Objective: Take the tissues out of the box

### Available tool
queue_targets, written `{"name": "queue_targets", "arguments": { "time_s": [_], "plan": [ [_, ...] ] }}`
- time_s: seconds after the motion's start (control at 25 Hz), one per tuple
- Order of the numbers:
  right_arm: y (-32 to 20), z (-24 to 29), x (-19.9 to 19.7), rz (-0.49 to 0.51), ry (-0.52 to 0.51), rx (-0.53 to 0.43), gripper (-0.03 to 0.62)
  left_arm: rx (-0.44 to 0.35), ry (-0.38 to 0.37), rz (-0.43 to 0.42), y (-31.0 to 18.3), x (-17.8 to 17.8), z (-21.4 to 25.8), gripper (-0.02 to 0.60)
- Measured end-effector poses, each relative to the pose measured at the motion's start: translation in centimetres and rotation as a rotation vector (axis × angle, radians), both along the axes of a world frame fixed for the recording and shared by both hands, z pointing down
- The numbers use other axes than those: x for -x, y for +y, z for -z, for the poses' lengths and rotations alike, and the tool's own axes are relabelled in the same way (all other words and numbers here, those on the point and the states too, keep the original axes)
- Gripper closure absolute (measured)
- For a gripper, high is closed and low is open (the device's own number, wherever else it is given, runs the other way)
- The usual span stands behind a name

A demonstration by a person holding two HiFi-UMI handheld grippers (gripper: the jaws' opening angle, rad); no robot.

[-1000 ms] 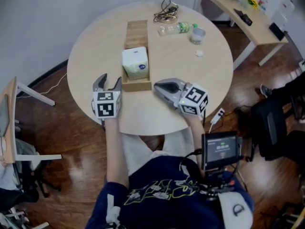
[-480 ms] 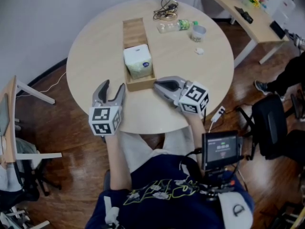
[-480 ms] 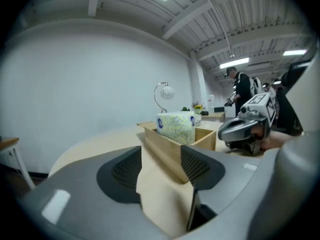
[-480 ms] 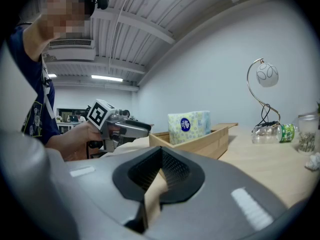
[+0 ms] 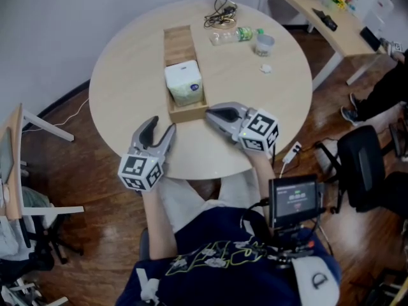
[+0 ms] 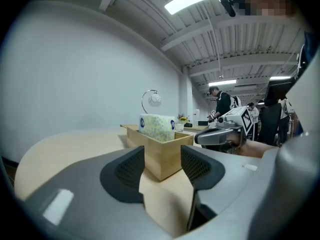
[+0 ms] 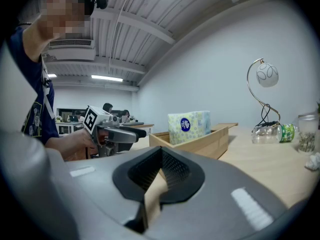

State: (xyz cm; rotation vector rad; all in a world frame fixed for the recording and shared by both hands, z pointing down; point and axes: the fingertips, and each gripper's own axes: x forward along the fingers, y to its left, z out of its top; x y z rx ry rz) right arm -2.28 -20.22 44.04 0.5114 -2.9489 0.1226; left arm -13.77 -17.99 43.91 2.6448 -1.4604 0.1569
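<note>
Swung round toward the wooden box [image 5: 180, 42], the left gripper [image 5: 161, 126] gapes empty, the right gripper [image 5: 210, 114] lies clenched on nothing, and the tissue pack [image 5: 183, 81] sits untouched in the box's near end: removal not yet begun.

From the head view, the lamp [image 5: 220, 14] at twelve o'clock on the table [image 5: 127, 88] is cut by the top edge; only its base and cord show. The tray [image 5: 180, 43] wall hides the lower part of the tissue box [image 5: 183, 81]. A white scrap [image 5: 266, 69] at two o'clock is too small to tell. At three o'clock, a person [image 5: 382, 91] is cut off by the right edge, legs alone visible.
</note>
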Motion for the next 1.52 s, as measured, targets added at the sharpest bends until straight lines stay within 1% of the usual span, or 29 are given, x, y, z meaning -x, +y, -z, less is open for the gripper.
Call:
{"name": "queue_targets", "arguments": {
  "time_s": [0.08,0.24,0.4,0.48,0.52,0.56,0.6,0.64,0.72,0.84,0.96,1.08,1.16,1.28,1.32,1.52],
  "plan": [
    [-0.1,0.1,-0.1,0.002,-0.002,-0.005,0.597,-0.012,0.01,0.009,-0.2,0.2,0.2,0.35],
    [0.1,0.2,-0.1,-0.001,-0.001,-0.003,0.597,0.048,-0.003,0.001,-0.6,-0.1,-0.6,0.351],
    [0.2,0.1,-0.2,0.003,0.001,-0.005,0.597,0.03,-0.001,0.009,-0.4,0.0,-0.4,0.356],
    [0.3,0.1,-0.3,0.001,0.003,-0.005,0.597,0.045,-0.006,-0.009,-0.3,-0.3,-0.6,0.357],
    [0.4,0.1,-0.3,-0.001,0.003,-0.005,0.597,0.058,-0.009,-0.031,-0.3,-0.6,-0.7,0.38],
    [0.4,0.1,-0.3,-0.003,0.003,-0.006,0.597,0.075,-0.013,-0.057,-0.2,-1.0,-0.9,0.443],
    [0.4,0.2,-0.3,-0.004,0.003,-0.007,0.597,0.095,-0.017,-0.081,-0.2,-1.3,-1.2,0.525],
    [0.4,0.2,-0.3,-0.004,0.002,-0.008,0.597,0.116,-0.022,-0.095,-0.2,-1.5,-1.4,0.56],
    [0.4,0.2,0.0,-0.005,0.0,-0.008,0.597,0.149,-0.029,-0.091,-0.5,-1.3,-1.8,0.561],
    [0.2,0.2,0.1,-0.002,0.001,-0.009,0.597,0.165,-0.032,-0.078,-0.7,-1.1,-2.0,0.561],
    [0.3,0.1,-0.1,0.003,0.002,-0.009,0.597,0.149,-0.029,-0.095,-0.4,-1.4,-1.9,0.578],
    [0.3,0.3,0.0,0.001,0.0,-0.011,0.597,0.09,-0.017,-0.096,0.0,-1.3,-1.1,0.578],
    [0.3,0.4,0.0,-0.001,0.0,-0.01,0.597,0.067,-0.013,-0.112,0.3,-1.4,-0.8,0.58],
    [0.3,0.0,-0.1,-0.003,0.002,-0.004,0.597,0.099,-0.025,-0.182,0.7,-2.2,-1.3,0.58],
    [0.4,-0.1,-0.1,-0.002,0.003,-0.003,0.597,0.107,-0.028,-0.193,0.9,-2.3,-1.5,0.58],
    [0.6,0.2,-0.1,-0.005,0.009,-0.004,0.597,0.112,-0.028,-0.193,0.8,-2.2,-1.4,0.58]
  ]
}}
